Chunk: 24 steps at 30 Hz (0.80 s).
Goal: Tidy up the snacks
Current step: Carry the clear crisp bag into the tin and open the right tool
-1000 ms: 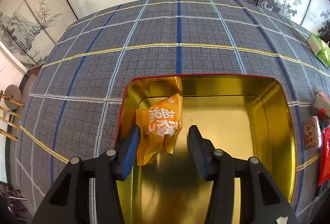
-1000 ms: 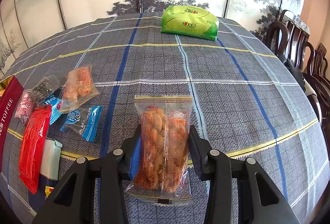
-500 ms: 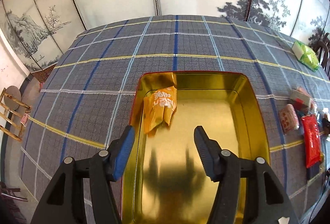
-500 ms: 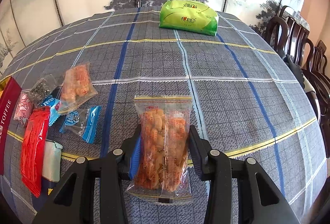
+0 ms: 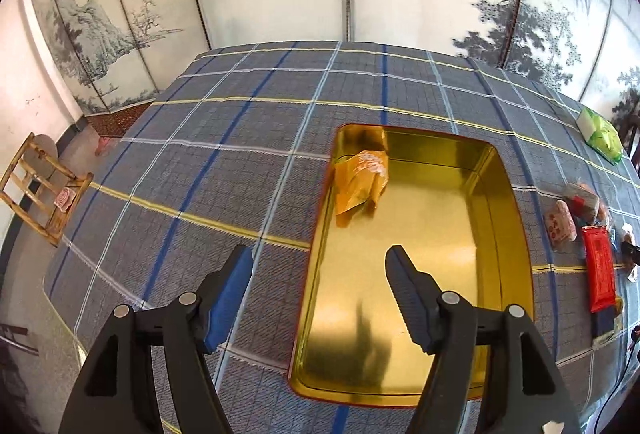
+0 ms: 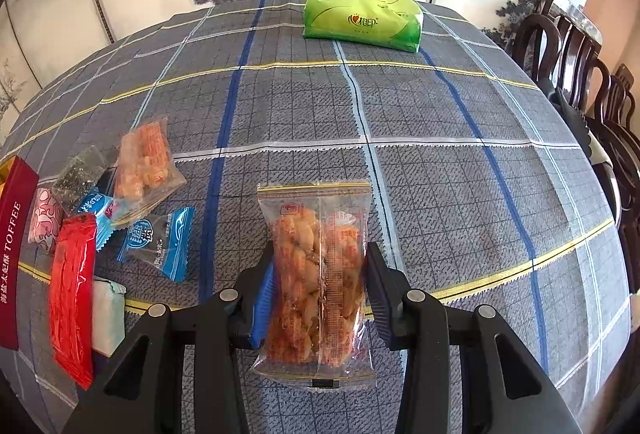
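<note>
A gold tin tray [image 5: 516, 218] lies on the plaid cloth, with an orange snack packet [image 5: 360, 182] lying in its far left corner. My left gripper [image 5: 320, 266] hovers over the tray's near left rim; its jaws are opening and nothing is between them. In the right wrist view my right gripper [image 6: 320, 274] is shut on a clear bag of orange twisted snacks [image 6: 316, 274], held lengthwise over the cloth. Loose snacks lie at left: a red packet [image 6: 72, 294], a blue candy packet [image 6: 158, 242] and a second clear orange bag [image 6: 144, 162].
A green tissue pack [image 6: 362, 16] sits at the table's far edge. A dark red toffee box edge [image 6: 12, 254] shows at far left. Dark wooden chairs [image 6: 580, 74] stand along the right side. A small wooden stool [image 5: 40, 190] stands on the floor past the table's left edge.
My left gripper let go of the orange packet, pulled back and up from the tray's corner, and its jaws widened. The right gripper kept still with its bag.
</note>
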Motion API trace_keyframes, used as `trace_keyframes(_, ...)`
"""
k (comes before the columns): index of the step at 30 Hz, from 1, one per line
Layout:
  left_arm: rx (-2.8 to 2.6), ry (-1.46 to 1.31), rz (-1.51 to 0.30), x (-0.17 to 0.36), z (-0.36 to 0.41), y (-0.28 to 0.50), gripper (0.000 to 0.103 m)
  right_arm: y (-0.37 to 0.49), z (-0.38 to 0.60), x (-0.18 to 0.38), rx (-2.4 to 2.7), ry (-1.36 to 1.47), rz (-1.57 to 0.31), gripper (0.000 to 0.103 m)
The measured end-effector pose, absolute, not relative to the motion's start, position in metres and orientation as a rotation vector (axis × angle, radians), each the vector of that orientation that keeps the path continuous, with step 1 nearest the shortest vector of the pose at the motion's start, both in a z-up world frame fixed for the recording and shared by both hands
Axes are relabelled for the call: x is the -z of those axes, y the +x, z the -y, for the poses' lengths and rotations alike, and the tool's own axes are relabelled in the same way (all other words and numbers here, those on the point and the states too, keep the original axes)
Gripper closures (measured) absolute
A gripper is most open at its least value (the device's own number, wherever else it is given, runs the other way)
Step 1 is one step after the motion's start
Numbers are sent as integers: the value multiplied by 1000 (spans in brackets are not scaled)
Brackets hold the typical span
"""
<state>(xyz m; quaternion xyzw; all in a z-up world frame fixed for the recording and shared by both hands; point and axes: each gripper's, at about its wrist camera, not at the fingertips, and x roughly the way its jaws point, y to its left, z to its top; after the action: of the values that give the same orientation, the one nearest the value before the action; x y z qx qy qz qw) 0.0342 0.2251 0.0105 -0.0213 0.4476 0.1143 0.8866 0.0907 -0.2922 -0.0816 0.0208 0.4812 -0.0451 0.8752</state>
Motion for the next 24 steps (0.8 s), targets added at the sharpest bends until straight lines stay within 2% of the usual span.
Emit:
trace_keyframes(6, -273, -111, -936, -6, -244, 26, 30, 88, 287, 76, 127, 70, -998, 64)
trace_keyframes(12, -318, -148, -918, -8, -263, 16, 25, 81, 263, 40, 98, 116, -938, 64)
trace_keyframes(17, -341, -206, -941, -4, -280, 6, 24, 71, 196, 12, -59, 110, -912, 64)
trace_keyframes(24, -403, -274, -937, -5, -305, -13, 24, 64, 76, 3, -315, 107, -944, 64)
